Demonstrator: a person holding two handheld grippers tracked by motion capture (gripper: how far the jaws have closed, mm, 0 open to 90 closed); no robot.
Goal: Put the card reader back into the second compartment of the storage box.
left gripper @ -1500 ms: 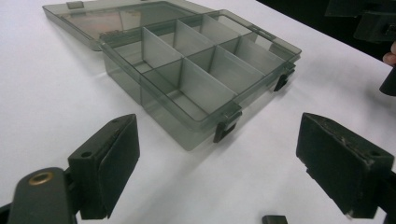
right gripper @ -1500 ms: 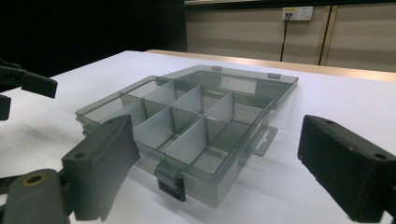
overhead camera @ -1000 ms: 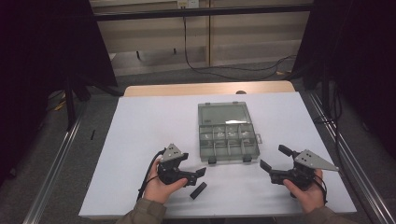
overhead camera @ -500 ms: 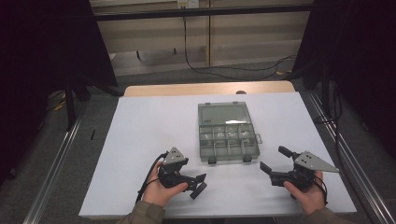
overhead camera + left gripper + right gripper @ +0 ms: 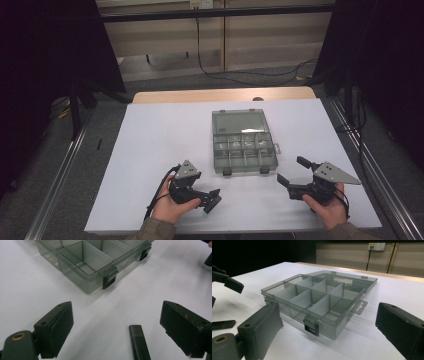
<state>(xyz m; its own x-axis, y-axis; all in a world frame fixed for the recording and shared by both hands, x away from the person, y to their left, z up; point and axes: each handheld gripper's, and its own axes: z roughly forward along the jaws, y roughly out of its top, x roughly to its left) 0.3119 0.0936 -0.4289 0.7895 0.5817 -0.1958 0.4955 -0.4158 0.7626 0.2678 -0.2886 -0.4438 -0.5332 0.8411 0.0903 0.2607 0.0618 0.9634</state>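
Note:
A small black bar [image 5: 139, 342] lies flat on the white table [image 5: 160, 135]. My left gripper [image 5: 117, 313] is open, one jaw on each side of the bar and neither touching it. In the high view this gripper [image 5: 211, 198] sits near the table's front edge, left of centre. A clear grey compartment box [image 5: 243, 142] lies open in the middle, its lid folded back and its black latches facing me. My right gripper [image 5: 293, 171] is open and holds nothing. It hovers just right of the box's front corner. Its own view looks across the box [image 5: 319, 296], with the bar [image 5: 223, 324] at far left.
The box compartments look empty in the gripper views. A wooden table edge [image 5: 225, 95] runs behind the white sheet. A cable [image 5: 235, 75] lies on the floor beyond. Metal rails [image 5: 55, 180] flank both sides of the table.
My left gripper has shifted toward the front right, and the black bar now lies between its jaws. The right gripper and the box have stayed put.

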